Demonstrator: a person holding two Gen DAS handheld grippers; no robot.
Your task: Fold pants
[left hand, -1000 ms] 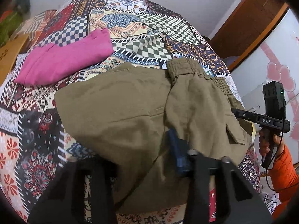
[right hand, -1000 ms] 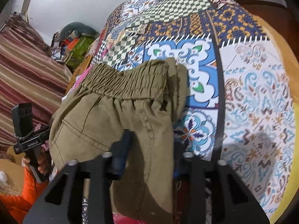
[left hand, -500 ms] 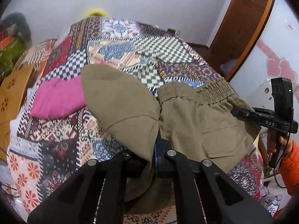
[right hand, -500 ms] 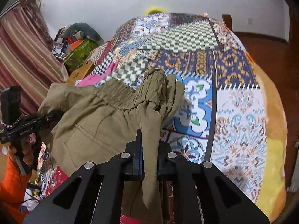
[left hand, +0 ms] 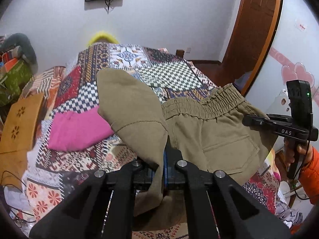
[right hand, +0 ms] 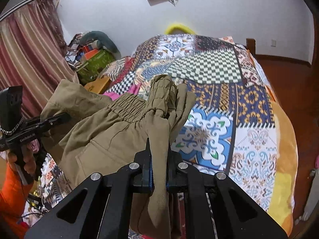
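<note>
1. Left wrist view. Risk first: we judge that the olive pants [left hand: 211, 131] could slide out of the left gripper [left hand: 163, 171], because it pinches only a narrow fold of cloth while a wide flap drapes up and over its jaws. That loose flap also hides part of the patchwork bedspread [left hand: 169, 75], so we could misjudge where the fold will land. The pink garment [left hand: 77, 129] lies just beside the hanging cloth, and we might drag it along or cover it. The left gripper is clenched on the fabric, jaws nearly together with only the cloth between them. The pants hang between both tools above the near end of the bed, elastic waistband towards the right. The right gripper [left hand: 253, 119] shows from the side at the far edge of the pants; we cannot tell its jaws from here.

2. Right wrist view. Here the bunched waistband could slip through if the two hands pull apart unevenly, leaving a crooked fold. The right gripper [right hand: 159, 171] is clamped on a gathered strip of the pants [right hand: 111, 131] below the waistband, jaws almost closed on it. The left gripper [right hand: 59, 117] sits at the far side, at the cloth's other edge.
</note>
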